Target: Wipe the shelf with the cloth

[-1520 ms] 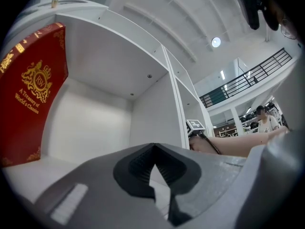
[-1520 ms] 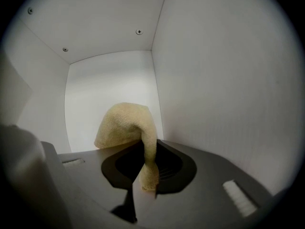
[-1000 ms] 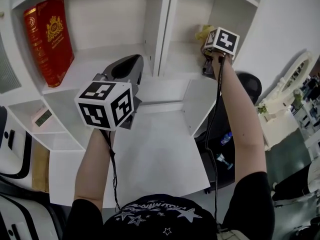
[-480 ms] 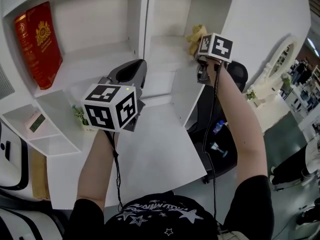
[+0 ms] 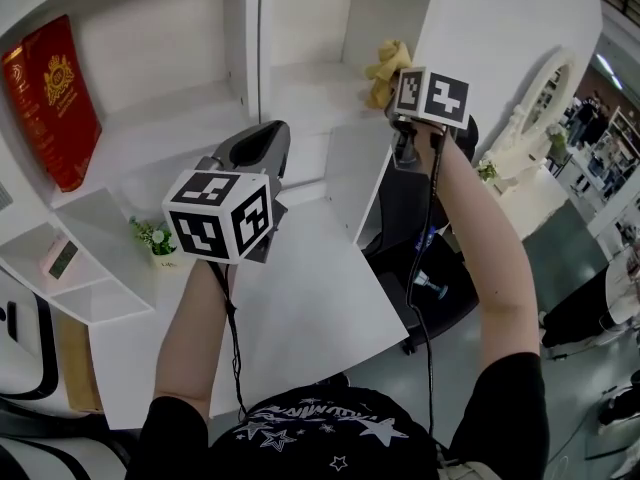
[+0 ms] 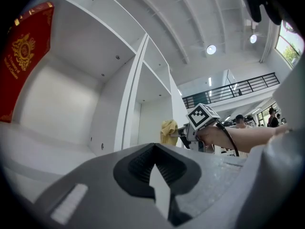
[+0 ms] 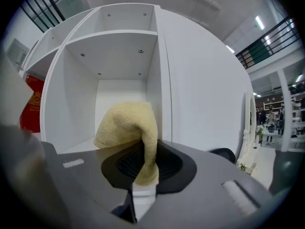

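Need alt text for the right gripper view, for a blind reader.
The right gripper is shut on a yellow cloth, which bunches up above its jaws in front of a white shelf compartment. A red book shows at the far left.

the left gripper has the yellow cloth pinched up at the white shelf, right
No: the right gripper holds the yellow cloth pinched up at the white shelf, as the right gripper view shows. The left gripper is shut on nothing.

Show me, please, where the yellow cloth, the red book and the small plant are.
yellow cloth [image 7: 126,125]: right gripper view, its bunched upper part.
red book [image 5: 50,103]: head view, middle of the cover.
small plant [image 5: 151,235]: head view, its green leaves.
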`<act>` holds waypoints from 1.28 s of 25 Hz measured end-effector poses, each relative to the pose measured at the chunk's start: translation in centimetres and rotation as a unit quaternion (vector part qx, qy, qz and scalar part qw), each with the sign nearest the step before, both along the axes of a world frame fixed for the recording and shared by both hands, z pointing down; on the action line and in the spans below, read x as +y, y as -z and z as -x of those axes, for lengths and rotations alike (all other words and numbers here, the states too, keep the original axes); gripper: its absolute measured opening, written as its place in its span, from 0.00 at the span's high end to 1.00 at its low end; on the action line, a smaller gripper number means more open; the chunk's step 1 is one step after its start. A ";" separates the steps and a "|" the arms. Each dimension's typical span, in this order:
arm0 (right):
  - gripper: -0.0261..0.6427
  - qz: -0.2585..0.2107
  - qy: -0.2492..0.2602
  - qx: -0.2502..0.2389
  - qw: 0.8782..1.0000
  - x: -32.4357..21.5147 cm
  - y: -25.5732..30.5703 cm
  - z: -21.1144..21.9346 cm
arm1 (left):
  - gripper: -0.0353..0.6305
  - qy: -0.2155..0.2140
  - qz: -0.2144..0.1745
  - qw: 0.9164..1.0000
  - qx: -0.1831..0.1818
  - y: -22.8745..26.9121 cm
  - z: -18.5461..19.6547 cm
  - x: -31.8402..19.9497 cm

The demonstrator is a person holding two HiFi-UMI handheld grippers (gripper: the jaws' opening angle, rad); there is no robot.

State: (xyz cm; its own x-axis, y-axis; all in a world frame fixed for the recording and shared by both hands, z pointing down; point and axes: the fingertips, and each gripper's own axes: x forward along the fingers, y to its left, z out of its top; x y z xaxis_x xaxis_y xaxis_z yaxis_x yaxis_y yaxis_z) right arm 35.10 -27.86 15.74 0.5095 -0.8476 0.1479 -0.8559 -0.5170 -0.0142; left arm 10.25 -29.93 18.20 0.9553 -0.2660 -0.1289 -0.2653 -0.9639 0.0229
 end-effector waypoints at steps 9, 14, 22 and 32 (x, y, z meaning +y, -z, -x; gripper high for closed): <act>0.86 -0.023 0.073 -0.017 0.997 -2.7 1.7 2.6 | 0.94 0.026 -0.026 0.999 0.000 0.8 0.8 -0.9; 0.86 -0.022 0.139 -0.004 0.990 -7.0 3.0 5.4 | 0.94 0.063 -0.036 0.997 -0.003 1.4 2.5 -2.5; 0.84 0.028 0.278 -0.008 0.960 -14.1 2.0 10.6 | 0.94 0.119 -0.045 0.992 0.002 2.5 5.4 -5.3; 0.84 0.141 0.362 0.013 0.921 -21.3 -0.5 13.0 | 0.94 0.174 -0.051 0.983 0.000 3.1 7.6 -7.6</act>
State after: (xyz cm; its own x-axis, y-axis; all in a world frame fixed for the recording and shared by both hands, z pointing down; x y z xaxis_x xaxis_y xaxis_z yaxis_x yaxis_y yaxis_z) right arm 22.10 -49.14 16.28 -0.1680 -0.8962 0.4106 -0.9760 0.2099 0.0588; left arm 2.69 -37.54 15.07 0.8088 -0.5626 -0.1711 -0.5795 -0.8120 -0.0698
